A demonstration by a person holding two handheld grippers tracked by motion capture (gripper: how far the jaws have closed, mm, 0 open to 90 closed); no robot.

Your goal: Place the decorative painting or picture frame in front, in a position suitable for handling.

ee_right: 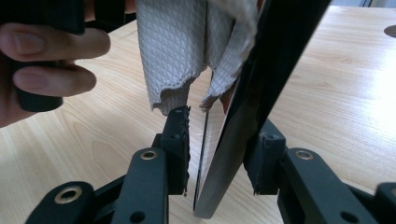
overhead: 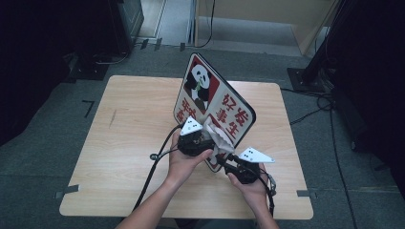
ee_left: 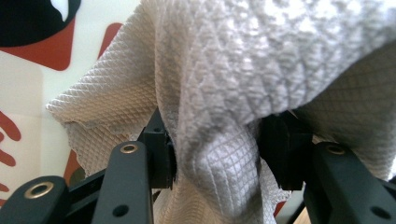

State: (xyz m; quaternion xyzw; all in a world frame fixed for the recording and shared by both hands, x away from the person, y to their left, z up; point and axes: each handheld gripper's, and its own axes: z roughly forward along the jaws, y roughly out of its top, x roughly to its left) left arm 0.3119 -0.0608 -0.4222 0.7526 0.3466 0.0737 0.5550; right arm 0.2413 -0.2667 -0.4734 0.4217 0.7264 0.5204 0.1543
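- Left tongs (overhead: 208,135): clamped on a bunched fold of the grey cloth (overhead: 217,132). In the left gripper view the jaws press in from both sides on the waffle-textured cloth (ee_left: 243,84), which spills over and around them.
- Right tongs (overhead: 228,162): jaws straddle the lower edge of the panda sign (overhead: 215,98). In the right gripper view the sign edge (ee_right: 247,112) runs up between the two jaws; the right-hand jaw sits against its dark back, the left-hand jaw shows a thin gap to the glossy face. Looks like a grip, but contact on the face side can't be confirmed.
- Sign position: held tilted, lower corner down near the front middle of the tabletop (overhead: 129,119), top leaning away from the person. Printed face, panda plus red characters, points up towards the high view.
- Cloth position: pressed against the sign's printed face near its lower part, just above the right tongs. In the right gripper view the cloth (ee_right: 177,51) hangs down right beside the sign face, its ragged ends just above the left-hand jaw tip.
- Left hand (overhead: 184,160) wraps the left gripper body; its fingers (ee_right: 51,46) show in the right gripper view at upper left.
- Right hand (overhead: 248,183) holds the right gripper close to the tabletop's front edge.
- Cables trail from both grippers back towards the person.
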